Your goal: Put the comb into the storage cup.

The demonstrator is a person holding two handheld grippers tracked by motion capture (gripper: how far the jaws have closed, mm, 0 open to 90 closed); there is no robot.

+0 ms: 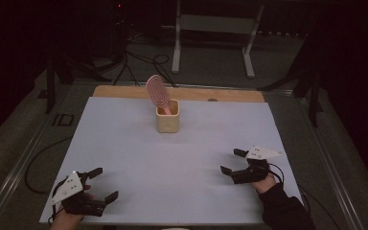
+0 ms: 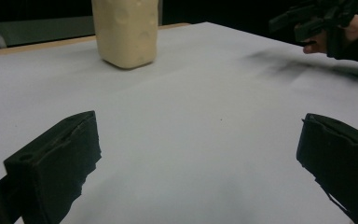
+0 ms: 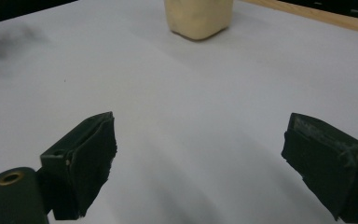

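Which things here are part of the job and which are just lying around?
Part of the job:
- cream cup
- pink hairbrush standing in it
- left gripper, open
- right gripper, open

Just lying around:
- metal stand on the floor behind the table
- black cables on the floor

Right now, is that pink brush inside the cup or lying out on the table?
Inside. The pink brush stands handle-down in the cream cup, with its oval head leaning out over the rim toward the left.
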